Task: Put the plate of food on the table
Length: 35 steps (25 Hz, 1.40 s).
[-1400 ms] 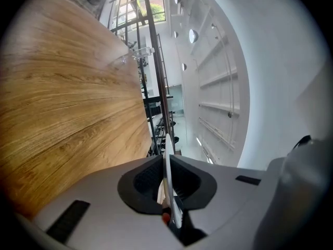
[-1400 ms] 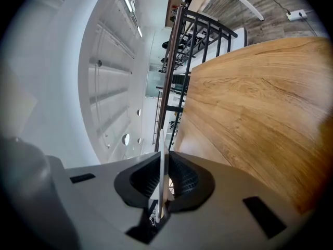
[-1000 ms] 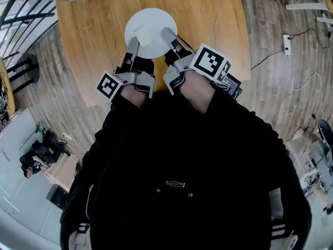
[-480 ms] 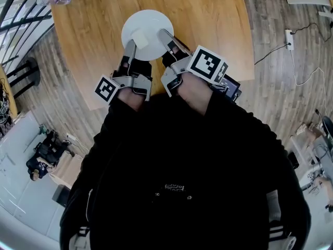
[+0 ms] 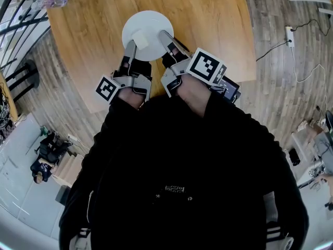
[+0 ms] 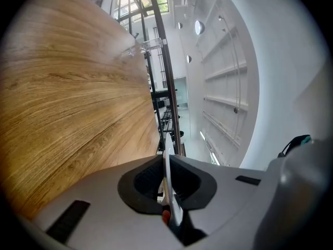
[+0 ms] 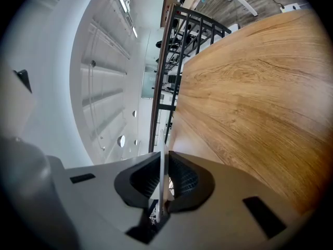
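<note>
A round white plate [image 5: 151, 24] with a small pale square piece of food [image 5: 140, 38] on it hangs over the near part of the wooden table [image 5: 208, 20]. My left gripper [image 5: 129, 47] is shut on the plate's near-left rim, and my right gripper [image 5: 165, 36] is shut on its near-right rim. In the left gripper view the rim [image 6: 167, 184] runs edge-on between the dark pads of the left gripper [image 6: 166, 163], with the table [image 6: 67, 113] at the left. In the right gripper view the rim [image 7: 162, 189] sits likewise in the right gripper [image 7: 163, 165], beside the table [image 7: 250, 103].
A clear plastic bottle [image 5: 49, 2] lies at the table's far left corner, also seen as the bottle [image 6: 140, 48]. A black railing [image 5: 21, 20] runs past the left edge. A power strip with a cable [image 5: 290, 35] lies on the plank floor at right.
The plate and both grippers have drifted slightly left over the table. Both grips on the rim look the same.
</note>
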Each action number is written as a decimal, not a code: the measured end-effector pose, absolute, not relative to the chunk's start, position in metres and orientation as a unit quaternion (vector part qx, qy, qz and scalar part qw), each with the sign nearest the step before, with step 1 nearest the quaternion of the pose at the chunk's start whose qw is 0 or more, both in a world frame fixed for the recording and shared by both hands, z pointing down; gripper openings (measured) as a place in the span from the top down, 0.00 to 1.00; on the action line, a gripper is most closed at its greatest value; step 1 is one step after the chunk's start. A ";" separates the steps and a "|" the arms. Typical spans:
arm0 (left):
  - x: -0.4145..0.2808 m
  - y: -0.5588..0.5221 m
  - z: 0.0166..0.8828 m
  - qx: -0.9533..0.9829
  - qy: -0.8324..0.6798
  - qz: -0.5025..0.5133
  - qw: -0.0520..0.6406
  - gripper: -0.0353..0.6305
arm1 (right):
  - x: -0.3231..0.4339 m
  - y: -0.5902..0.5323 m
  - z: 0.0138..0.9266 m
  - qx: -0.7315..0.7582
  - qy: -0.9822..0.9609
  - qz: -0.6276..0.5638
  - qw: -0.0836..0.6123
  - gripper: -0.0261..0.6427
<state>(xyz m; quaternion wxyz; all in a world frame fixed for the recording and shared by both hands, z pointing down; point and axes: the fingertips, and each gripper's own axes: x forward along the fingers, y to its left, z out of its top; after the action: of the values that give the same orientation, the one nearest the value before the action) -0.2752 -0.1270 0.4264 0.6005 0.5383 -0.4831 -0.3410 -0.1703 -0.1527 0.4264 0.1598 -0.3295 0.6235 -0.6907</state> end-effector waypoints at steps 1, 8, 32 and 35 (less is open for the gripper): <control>-0.275 -0.127 0.428 0.539 -0.482 -0.341 0.601 0.91 | -0.170 -0.152 0.428 -0.331 0.624 -0.690 0.160 0.90; -0.273 -0.131 0.446 0.532 -0.482 -0.334 0.611 0.91 | -0.168 -0.155 0.448 -0.338 0.621 -0.690 0.158 0.90; -0.267 -0.139 0.501 0.535 -0.479 -0.304 0.626 0.91 | -0.160 -0.158 0.503 -0.359 0.611 -0.689 0.153 0.91; -0.265 -0.140 0.509 0.536 -0.481 -0.297 0.627 0.91 | -0.159 -0.158 0.513 -0.363 0.610 -0.689 0.148 0.91</control>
<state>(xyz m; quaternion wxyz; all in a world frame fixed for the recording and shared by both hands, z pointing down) -0.2653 -0.1397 0.5088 0.6269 0.5357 -0.4811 -0.2975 -0.1587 -0.1576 0.5130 0.1475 -0.3630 0.6097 -0.6890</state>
